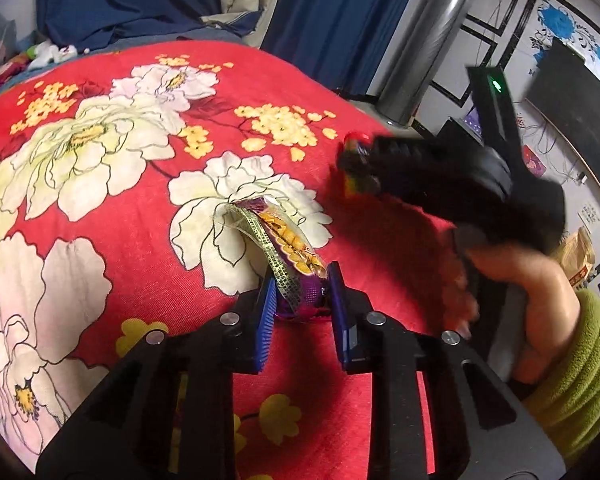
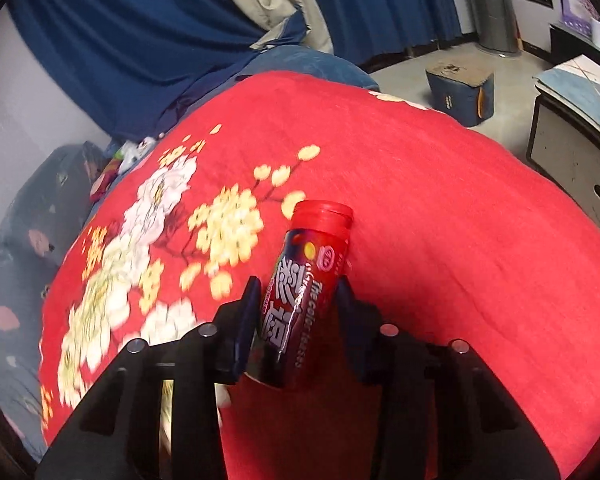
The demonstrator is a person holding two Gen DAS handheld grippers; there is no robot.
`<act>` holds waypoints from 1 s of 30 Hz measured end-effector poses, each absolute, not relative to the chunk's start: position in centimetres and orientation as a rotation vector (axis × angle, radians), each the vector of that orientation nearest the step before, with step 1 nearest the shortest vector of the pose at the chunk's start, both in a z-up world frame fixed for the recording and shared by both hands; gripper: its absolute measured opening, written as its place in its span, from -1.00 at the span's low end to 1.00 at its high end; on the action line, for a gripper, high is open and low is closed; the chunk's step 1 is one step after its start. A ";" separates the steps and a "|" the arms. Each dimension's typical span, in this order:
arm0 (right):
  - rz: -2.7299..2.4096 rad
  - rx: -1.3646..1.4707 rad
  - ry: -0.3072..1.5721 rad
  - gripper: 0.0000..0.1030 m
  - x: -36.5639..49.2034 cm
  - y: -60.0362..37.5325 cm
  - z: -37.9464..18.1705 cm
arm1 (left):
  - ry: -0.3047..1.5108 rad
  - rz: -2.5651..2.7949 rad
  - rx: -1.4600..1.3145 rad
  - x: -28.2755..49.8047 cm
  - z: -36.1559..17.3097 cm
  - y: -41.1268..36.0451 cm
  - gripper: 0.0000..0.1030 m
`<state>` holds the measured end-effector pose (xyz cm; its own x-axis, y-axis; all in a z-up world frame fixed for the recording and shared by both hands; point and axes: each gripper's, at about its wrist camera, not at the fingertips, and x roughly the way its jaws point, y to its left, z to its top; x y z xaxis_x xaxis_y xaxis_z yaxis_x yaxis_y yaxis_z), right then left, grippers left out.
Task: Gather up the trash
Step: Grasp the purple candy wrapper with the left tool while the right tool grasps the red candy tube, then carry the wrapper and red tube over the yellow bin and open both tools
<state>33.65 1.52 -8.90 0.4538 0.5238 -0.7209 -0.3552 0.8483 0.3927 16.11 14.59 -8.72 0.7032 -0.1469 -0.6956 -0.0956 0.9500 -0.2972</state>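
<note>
A: Gripping what, on the red floral bedspread (image 1: 112, 216)?
B: Left claw (image 1: 302, 300) was pinched on a purple snack wrapper (image 1: 288, 256) lying there; right claw (image 2: 298, 312) had narrowed around a red candy tube (image 2: 306, 280), pads touching.

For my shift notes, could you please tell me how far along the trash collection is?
Done: nothing visibly binned yet. In hand: left gripper clamps the purple snack wrapper; right gripper has its jaws around the red candy tube on the floral blanket. Left: lifting both away.
</note>
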 end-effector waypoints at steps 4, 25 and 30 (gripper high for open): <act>0.559 0.123 0.922 -0.37 31.1 -1.1 -8.6 | 0.765 -0.031 -0.288 15.9 -8.0 13.8 -0.65; 0.499 0.143 0.761 -0.39 21.5 -17.7 -3.9 | 0.663 -0.167 -0.149 15.7 -4.3 4.5 -0.66; 0.470 0.156 0.733 -0.40 20.3 -20.4 -3.1 | 0.657 -0.211 -0.128 15.7 -3.8 2.1 -0.66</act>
<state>20.34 -20.45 -3.09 0.6445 0.4649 -0.6070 -0.3577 0.8850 0.2980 15.73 2.05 -3.78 0.7716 -0.2344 -0.5914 0.1536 0.9708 -0.1843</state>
